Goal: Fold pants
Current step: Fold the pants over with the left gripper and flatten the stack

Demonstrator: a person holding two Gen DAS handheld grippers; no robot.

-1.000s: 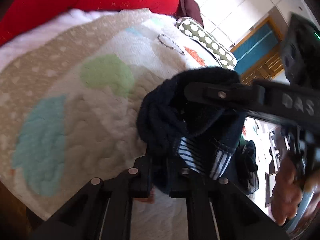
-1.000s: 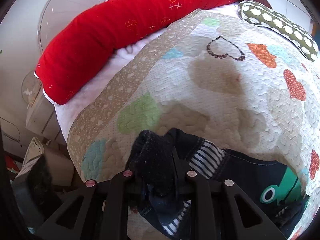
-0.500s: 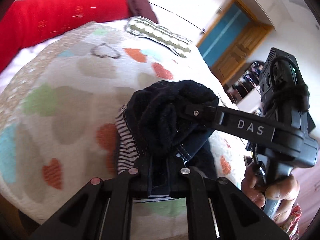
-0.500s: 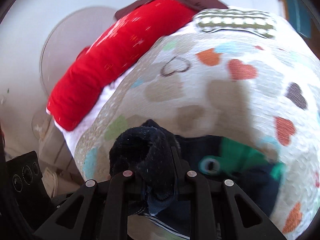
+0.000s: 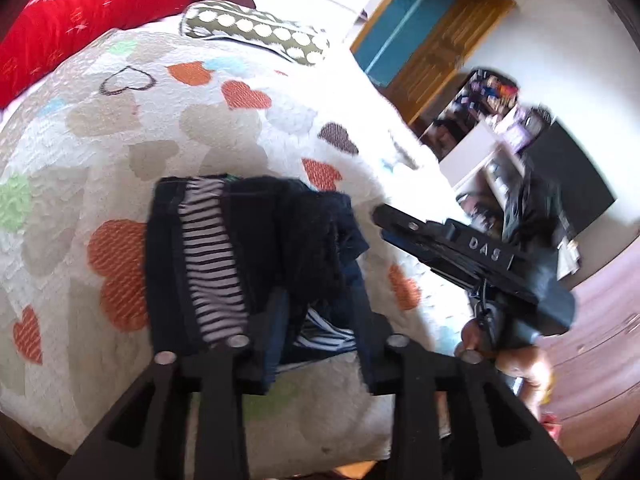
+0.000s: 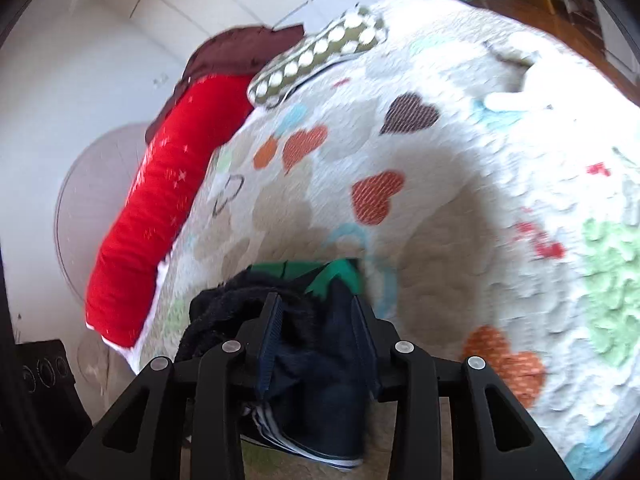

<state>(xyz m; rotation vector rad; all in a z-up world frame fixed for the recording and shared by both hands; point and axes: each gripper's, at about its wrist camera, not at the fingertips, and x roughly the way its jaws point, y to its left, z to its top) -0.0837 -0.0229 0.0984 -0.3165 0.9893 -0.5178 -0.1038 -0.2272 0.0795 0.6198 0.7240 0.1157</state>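
Observation:
The dark navy pants [image 5: 248, 248], with a striped lining and a green print, lie folded on the heart-patterned quilt [image 5: 120, 152]. My left gripper [image 5: 320, 304] is open, its fingers spread either side of a bunched dark edge of the pants. In the right wrist view my right gripper [image 6: 318, 312] is also open over the pants [image 6: 320, 392], fingers apart around the fabric. The right gripper also shows in the left wrist view [image 5: 460, 248], just right of the pants.
A red bolster [image 5: 80, 12] and a green dotted pillow [image 5: 256, 32] lie at the head of the bed. The bed's edge drops off to the right toward a wooden floor, a door [image 5: 420, 20] and cluttered furniture [image 5: 500, 120].
Both grippers have opened and let go of the pants. The pants have been carried across and now lie folded on the quilt. Both cameras have swung toward the door side.

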